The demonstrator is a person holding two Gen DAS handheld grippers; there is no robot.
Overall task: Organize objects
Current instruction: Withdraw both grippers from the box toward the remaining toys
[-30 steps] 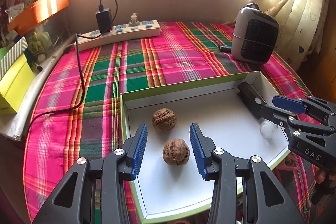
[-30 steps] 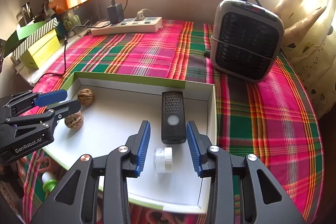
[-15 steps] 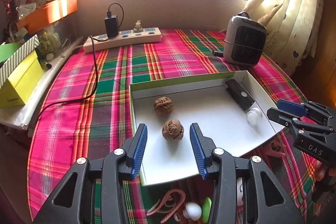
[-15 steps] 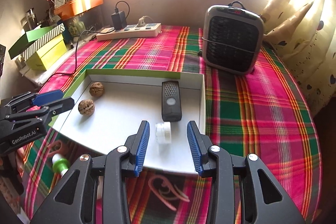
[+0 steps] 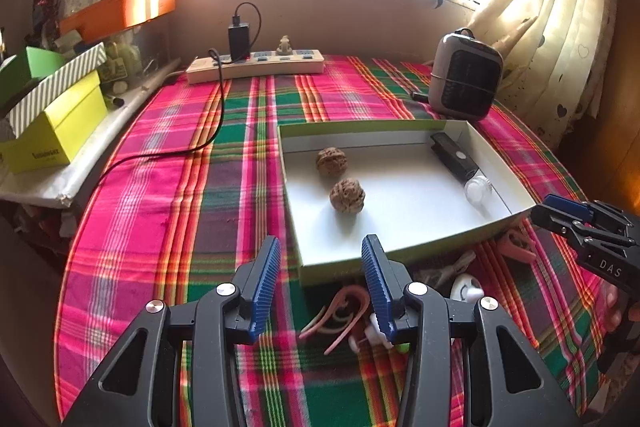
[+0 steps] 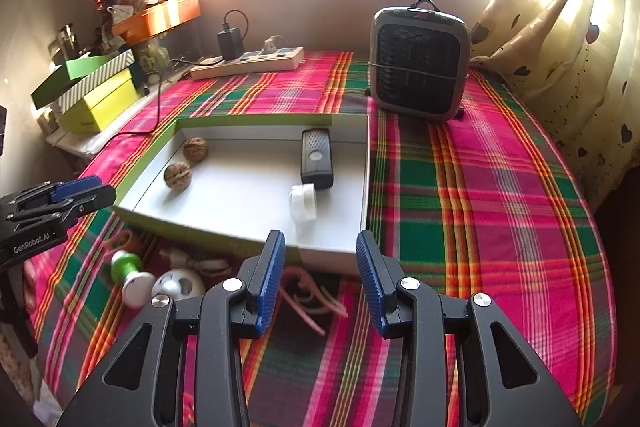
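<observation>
Above the plaid cloth, left tool (image 5: 320, 283) and right tool (image 6: 320, 275) hang released, empty.

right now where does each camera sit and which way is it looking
Left wrist: sits on the left gripper, looking forward and down over the plaid cloth at the box holding two walnuts; its own open fingers show, and the right gripper at the right edge.
Right wrist: sits on the right gripper, looking forward and down at the same box and the heater; its own open fingers show, and the left gripper at the left edge.
Shared: box, walnuts, black remote, power strip, heater.
</observation>
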